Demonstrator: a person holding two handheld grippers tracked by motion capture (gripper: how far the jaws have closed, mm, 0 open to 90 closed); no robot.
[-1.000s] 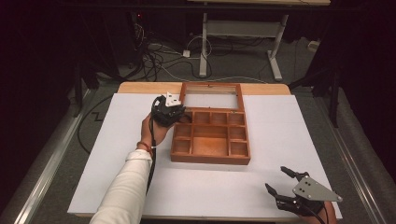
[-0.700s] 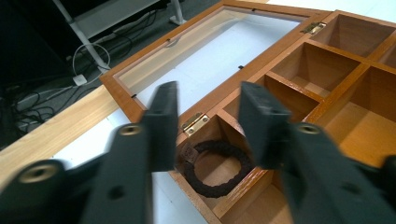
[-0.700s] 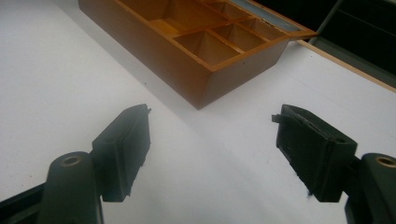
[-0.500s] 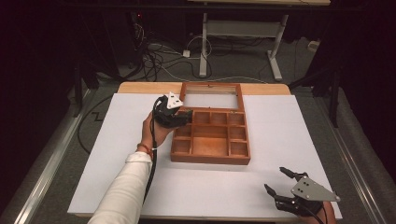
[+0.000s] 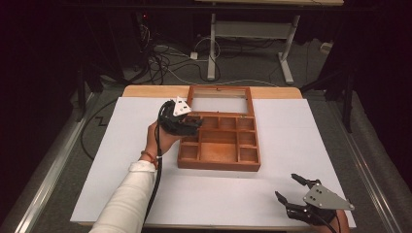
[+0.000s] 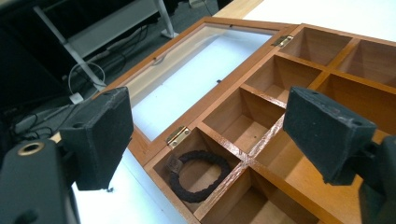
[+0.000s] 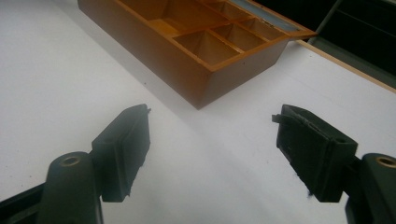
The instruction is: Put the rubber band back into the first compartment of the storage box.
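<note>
A black braided hair band (image 6: 200,175) lies flat in a corner compartment of the wooden box (image 5: 218,162), the one right beside a brass hinge (image 6: 178,136) and next to the box's outer wall. Nothing touches the band; it rests on the compartment floor, part of it leaning toward the inner divider.

The left gripper (image 6: 210,135) hangs above that corner, and its jaws have just been opening: they now stand spread wide, one on each side of the compartment as seen along them, with the band below and between them but free of both pads. In the high view the left gripper (image 5: 194,124) sits over the box's near-left top corner, held in the person's left hand (image 5: 160,138).

The box's glazed lid (image 5: 221,99) is folded back flat on the white table sheet (image 5: 97,160), hinged along the far edge of the compartments. The other compartments in sight hold nothing.

The right gripper (image 5: 291,189) rests low near the front right edge of the table, well apart from the box. Its jaws are spread wide too, with bare white sheet between them and the box's corner (image 7: 205,88) ahead.
</note>
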